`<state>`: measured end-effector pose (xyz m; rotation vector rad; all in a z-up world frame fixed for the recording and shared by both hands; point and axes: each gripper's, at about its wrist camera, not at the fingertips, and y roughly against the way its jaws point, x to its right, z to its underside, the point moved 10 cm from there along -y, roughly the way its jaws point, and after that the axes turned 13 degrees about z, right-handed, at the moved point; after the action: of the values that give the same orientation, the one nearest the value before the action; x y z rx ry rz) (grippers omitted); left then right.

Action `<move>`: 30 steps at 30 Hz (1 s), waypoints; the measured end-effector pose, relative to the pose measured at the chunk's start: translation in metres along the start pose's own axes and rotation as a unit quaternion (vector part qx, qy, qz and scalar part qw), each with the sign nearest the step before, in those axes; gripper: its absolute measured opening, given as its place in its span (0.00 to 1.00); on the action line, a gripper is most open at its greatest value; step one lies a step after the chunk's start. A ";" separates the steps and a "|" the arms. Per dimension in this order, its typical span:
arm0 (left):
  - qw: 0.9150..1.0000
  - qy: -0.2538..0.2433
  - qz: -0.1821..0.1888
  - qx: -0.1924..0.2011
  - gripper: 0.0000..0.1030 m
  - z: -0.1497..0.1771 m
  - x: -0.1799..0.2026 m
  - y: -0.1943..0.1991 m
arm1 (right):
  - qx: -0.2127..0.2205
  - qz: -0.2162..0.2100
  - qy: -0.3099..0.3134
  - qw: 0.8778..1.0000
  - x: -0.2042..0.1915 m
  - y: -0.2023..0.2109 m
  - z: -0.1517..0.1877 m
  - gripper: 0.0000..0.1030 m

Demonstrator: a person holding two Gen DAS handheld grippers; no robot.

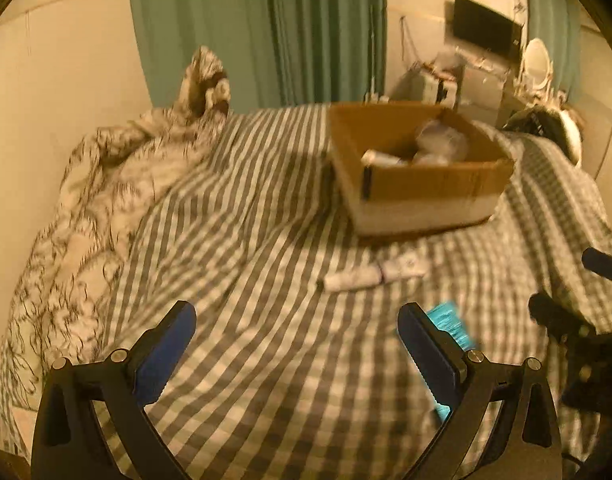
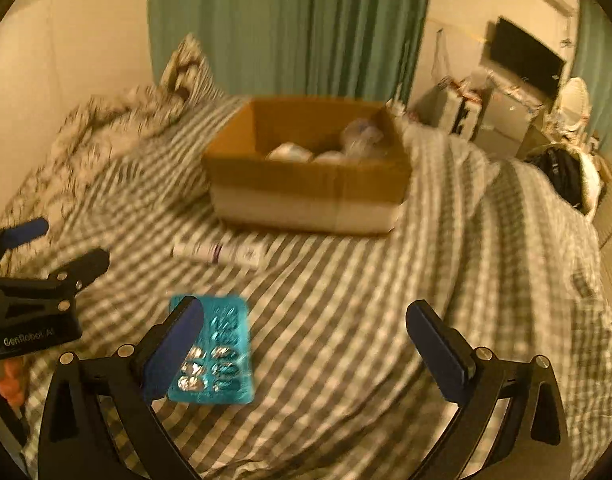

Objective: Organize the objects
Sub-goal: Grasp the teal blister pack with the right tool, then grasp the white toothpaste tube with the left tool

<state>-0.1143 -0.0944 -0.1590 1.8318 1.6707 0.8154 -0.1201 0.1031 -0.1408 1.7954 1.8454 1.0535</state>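
An open cardboard box (image 1: 433, 184) (image 2: 306, 184) stands on the striped bed and holds several pale wrapped items (image 1: 437, 142) (image 2: 325, 150). A white tube (image 1: 373, 274) (image 2: 222, 254) lies on the bedspread in front of the box. A teal blister pack of pills (image 2: 222, 352) lies nearer, partly behind my right gripper's left finger; it also shows in the left wrist view (image 1: 449, 324). My left gripper (image 1: 298, 340) is open and empty above the bed. My right gripper (image 2: 306, 344) is open and empty, just right of the blister pack.
A crumpled patterned duvet (image 1: 106, 184) (image 2: 106, 128) is piled at the bed's left against the wall. Green curtains (image 1: 266, 28) hang behind the bed. A cluttered desk with a monitor (image 2: 525, 56) stands at the back right. A dark bag (image 2: 561, 172) lies beyond the bed's right edge.
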 end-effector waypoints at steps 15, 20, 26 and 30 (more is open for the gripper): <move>0.999 0.010 -0.011 -0.045 1.00 0.022 -0.017 -0.036 | -0.090 -0.087 0.053 0.991 -0.084 -0.058 0.054 0.97; 0.999 0.009 0.011 -0.051 1.00 0.018 -0.011 -0.040 | -0.097 -0.104 0.052 0.988 -0.086 -0.056 0.055 0.67; 0.997 -0.019 0.046 -0.053 0.99 -0.004 0.007 -0.048 | -0.063 -0.095 0.039 0.993 -0.063 -0.038 0.032 0.67; 0.995 -0.061 0.062 -0.047 0.98 -0.031 0.019 -0.059 | -0.037 -0.082 0.012 0.996 -0.025 -0.032 0.000 0.67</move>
<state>-0.1763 -0.0704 -0.1790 1.8946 1.4322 0.8021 -0.1391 0.0819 -0.1701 1.5670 1.9043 1.0705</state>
